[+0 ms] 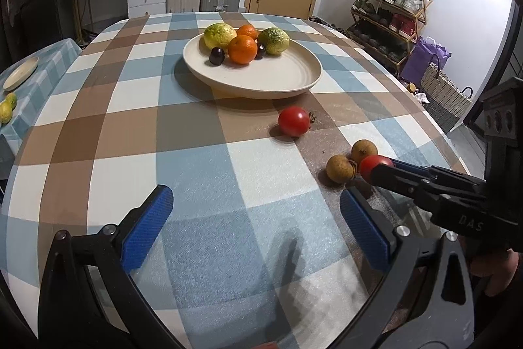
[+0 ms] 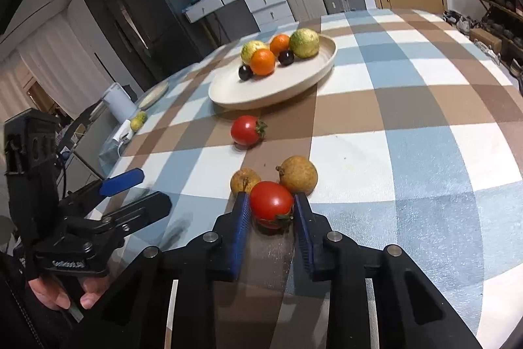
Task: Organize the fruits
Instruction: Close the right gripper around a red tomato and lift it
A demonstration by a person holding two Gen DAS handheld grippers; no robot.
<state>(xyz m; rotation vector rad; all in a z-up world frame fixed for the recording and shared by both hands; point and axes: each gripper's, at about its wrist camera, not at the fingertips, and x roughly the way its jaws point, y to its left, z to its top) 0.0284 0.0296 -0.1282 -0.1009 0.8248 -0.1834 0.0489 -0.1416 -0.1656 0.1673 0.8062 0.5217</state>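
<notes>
The right gripper (image 2: 272, 211) has its fingers clenched on a red tomato (image 2: 272, 203), two brown longans (image 2: 299, 174) just beyond the fingertips. The left gripper (image 1: 255, 218) hangs released over the desk (image 1: 202, 172), grasping nothing.

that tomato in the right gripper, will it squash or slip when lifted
The tomato looks smooth and glossy, so it may slip between the right gripper pads. It is probably soft-skinned, so hard squeezing could bruise it. Being round, it would likely roll on the tablecloth if released.
</notes>
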